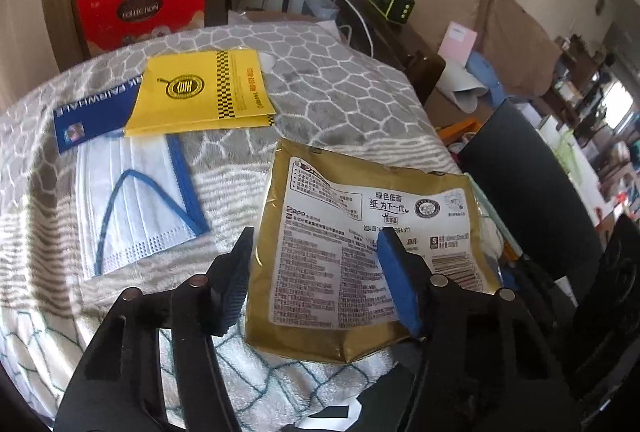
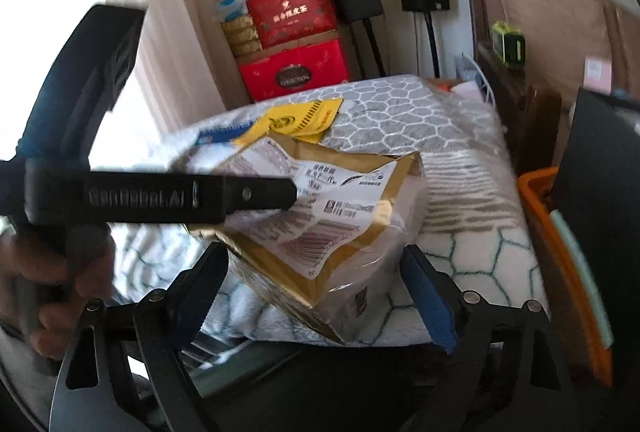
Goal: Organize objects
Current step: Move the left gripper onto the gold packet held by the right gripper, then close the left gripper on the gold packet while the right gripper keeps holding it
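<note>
A gold tissue pack (image 1: 360,252) with a white printed label lies near the front right of the blanket-covered table (image 1: 328,92). My left gripper (image 1: 316,252) is open, its jaws standing either side of the pack's left part, just above it. In the right wrist view the same pack (image 2: 320,212) lies ahead of my open right gripper (image 2: 312,264), and the left gripper's body (image 2: 160,198) crosses over the pack from the left. A yellow booklet (image 1: 200,92), a blue booklet (image 1: 92,112) and a white face mask (image 1: 136,200) lie at the left.
Red gift boxes (image 1: 140,8) are stacked behind the table. A black chair back (image 1: 520,184) stands at the right edge. An orange bin (image 2: 560,252) sits right of the table. A green device (image 1: 390,0) stands on a dark shelf by the sofa.
</note>
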Tool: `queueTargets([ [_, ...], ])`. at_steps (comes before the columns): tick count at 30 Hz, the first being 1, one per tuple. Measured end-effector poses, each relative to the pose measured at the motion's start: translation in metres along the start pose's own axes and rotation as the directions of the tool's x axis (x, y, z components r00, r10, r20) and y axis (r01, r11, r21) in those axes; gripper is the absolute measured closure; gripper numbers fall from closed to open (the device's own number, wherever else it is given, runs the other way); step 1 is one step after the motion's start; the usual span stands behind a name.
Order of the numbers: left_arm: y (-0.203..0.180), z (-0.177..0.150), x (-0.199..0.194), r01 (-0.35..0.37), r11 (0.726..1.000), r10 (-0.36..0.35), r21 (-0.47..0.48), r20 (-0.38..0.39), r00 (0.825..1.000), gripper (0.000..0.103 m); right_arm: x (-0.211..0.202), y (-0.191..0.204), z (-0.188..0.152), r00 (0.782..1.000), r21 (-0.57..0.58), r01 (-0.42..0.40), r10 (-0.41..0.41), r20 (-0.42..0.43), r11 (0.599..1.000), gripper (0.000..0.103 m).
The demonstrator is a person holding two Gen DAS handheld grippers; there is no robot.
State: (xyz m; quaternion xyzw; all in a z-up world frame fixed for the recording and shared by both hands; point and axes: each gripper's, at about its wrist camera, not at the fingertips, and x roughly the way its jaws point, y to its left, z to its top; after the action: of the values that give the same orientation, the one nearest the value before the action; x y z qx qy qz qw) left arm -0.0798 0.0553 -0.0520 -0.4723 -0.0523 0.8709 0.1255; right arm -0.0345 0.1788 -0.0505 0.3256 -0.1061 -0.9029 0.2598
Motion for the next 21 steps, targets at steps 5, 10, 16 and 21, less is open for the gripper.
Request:
queueTargets([
  [5, -0.002, -0.002, -0.005, -0.015, 1.0, 0.016, 0.015, -0.023, 1.0, 0.055, -0.005, -0.035, 0.002, 0.99, 0.231, -0.138, 0.135, 0.028, 0.963, 0.019],
  [10, 0.004, -0.005, -0.011, -0.001, 1.0, 0.001, 0.005, -0.031, 1.0, 0.066, -0.006, -0.051, 0.004, 0.988, 0.33, -0.152, 0.143, 0.051, 0.932, 0.034],
  [16, -0.01, -0.009, -0.015, -0.038, 0.998, 0.04, 0.054, -0.019, 0.999, 0.068, -0.001, -0.022, 0.007, 1.0, 0.162, 0.027, -0.029, 0.009, 0.986, 0.035],
  [21, -0.009, -0.01, -0.012, -0.048, 0.996, 0.05, 0.076, -0.022, 0.999, 0.068, 0.007, -0.01, 0.002, 0.994, 0.089, 0.111, -0.113, 0.012, 0.99, 0.035],
])
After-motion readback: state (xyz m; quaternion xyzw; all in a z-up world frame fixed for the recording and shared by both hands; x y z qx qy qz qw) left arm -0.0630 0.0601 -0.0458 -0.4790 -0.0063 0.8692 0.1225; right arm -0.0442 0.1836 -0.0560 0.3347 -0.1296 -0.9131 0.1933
